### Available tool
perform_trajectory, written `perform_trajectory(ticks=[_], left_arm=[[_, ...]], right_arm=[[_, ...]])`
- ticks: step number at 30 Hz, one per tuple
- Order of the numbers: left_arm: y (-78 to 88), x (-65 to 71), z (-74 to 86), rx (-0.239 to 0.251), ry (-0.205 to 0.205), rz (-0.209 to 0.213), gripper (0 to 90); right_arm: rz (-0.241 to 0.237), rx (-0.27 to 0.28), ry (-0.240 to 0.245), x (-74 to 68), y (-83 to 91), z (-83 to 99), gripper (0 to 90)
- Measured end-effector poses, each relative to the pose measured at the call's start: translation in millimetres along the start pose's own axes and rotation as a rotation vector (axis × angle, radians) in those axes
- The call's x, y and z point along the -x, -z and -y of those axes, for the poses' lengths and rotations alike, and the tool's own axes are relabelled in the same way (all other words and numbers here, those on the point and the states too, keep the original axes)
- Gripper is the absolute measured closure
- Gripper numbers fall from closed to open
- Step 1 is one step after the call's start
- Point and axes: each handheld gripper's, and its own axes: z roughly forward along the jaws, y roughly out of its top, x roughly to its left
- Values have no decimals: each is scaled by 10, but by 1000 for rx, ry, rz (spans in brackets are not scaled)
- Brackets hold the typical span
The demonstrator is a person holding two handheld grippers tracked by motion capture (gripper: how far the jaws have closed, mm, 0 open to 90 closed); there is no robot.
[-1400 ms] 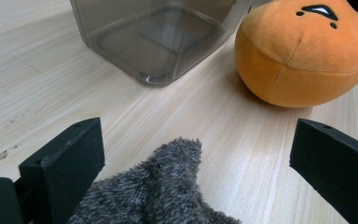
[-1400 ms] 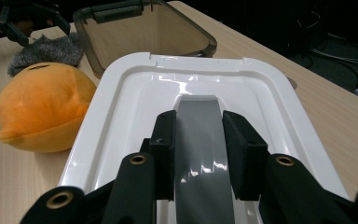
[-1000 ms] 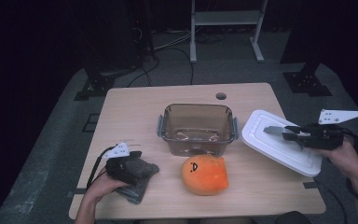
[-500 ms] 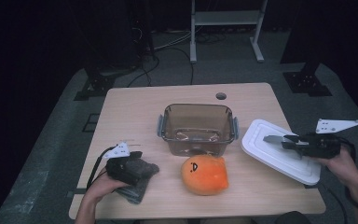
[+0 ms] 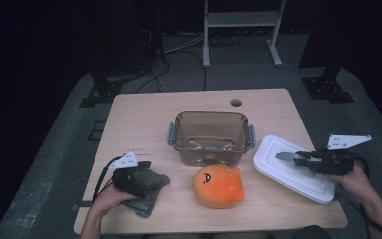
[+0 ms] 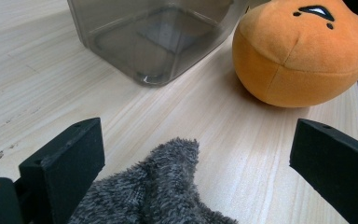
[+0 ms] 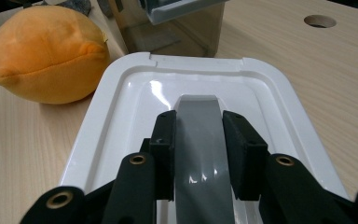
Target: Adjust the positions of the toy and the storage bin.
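Two grippers (image 5: 284,156) (image 5: 146,167) busy: right clamped on lid (image 5: 278,167) handle at box's (image 5: 210,137) four o'clock, left wide over cloth (image 5: 151,188); box unfilled, uncovered.

The pale wooden table (image 5: 144,119) is lit from above while the surrounding room is left in near darkness and noise. Soft shadows are cast beneath the round orange plush toy (image 6: 303,51). Glare is caught on the glossy white plastic lid (image 7: 135,93). Nearby black jaws are rendered slightly soft.
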Motion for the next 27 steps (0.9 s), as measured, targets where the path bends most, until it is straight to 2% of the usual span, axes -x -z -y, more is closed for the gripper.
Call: perform_trajectory(ticks=[14,27], left_arm=[[-9,4,1,1,-1,4,23],[-10,7,-2,3,0,6,23]], right_arm=[[-20,-7,-27,-55,-176,202,657],[-30,-8,-39,-122,-230,345,657]])
